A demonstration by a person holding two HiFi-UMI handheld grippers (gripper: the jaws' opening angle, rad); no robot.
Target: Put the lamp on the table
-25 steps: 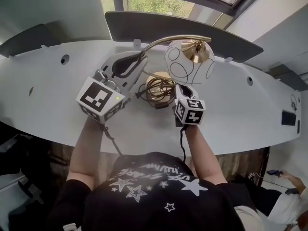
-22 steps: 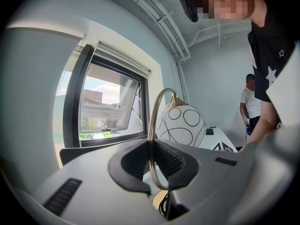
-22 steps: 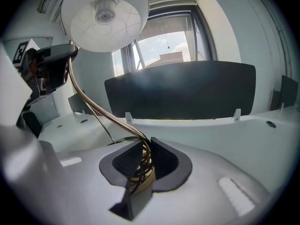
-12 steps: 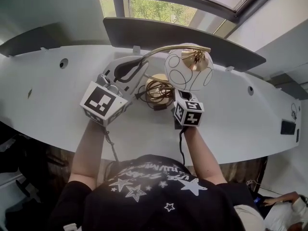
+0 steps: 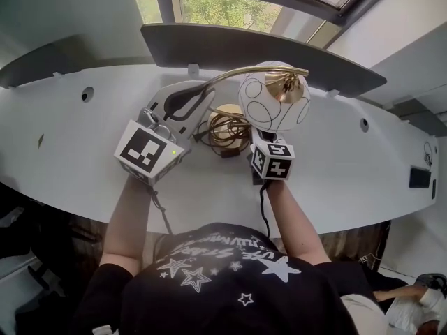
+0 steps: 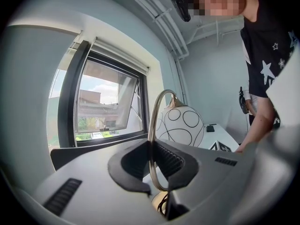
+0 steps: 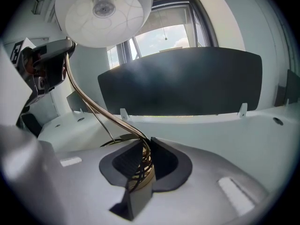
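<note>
Brass lamp: left gripper clamps stem (right gripper, base).

An office: a long white desk with cable holes, dark divider screens, a window.

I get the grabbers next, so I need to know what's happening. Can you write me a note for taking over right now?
Left gripper: shut on the curved brass neck.
Right gripper: shut on the base, where the cord is wound.
Lamp: upright over the white table, with its globe shade above the right gripper.
Done: lamp is at the table, gripped at two places.
Left: I can't tell whether the base rests on the table. Settle it, then open both grippers.
</note>
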